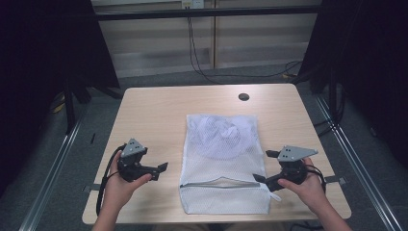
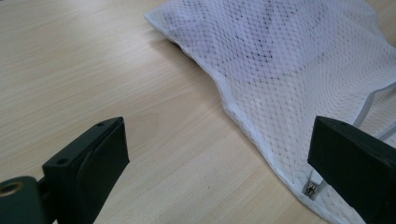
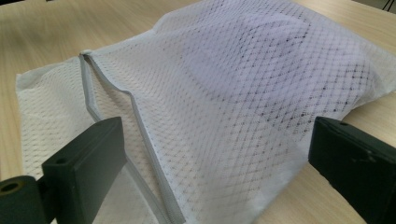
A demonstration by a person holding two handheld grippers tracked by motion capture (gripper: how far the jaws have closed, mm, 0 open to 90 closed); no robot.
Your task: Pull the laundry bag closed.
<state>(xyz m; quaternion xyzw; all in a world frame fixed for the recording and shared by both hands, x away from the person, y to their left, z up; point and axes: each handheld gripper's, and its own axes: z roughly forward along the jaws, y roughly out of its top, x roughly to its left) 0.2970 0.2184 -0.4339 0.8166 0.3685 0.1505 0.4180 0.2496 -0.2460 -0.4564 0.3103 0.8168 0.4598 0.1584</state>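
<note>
Pale wooden counter [image 1: 144,110] carries a white mesh bag [image 1: 223,163] at its middle. Left tool [image 1: 160,170] and right tool [image 1: 265,166] flank it, both released, grasping nothing.

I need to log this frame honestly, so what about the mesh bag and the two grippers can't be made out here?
- What lies inside the mesh bag: high view, a pale rounded shape blurred by the netting.
- Zipper pull: right gripper view, the lower edge cuts the zipper off.
- Zipper end: left gripper view, partly behind the left gripper's black jaw.
- Right gripper tips: high view, too small to tell whether they touch the bag.
</note>
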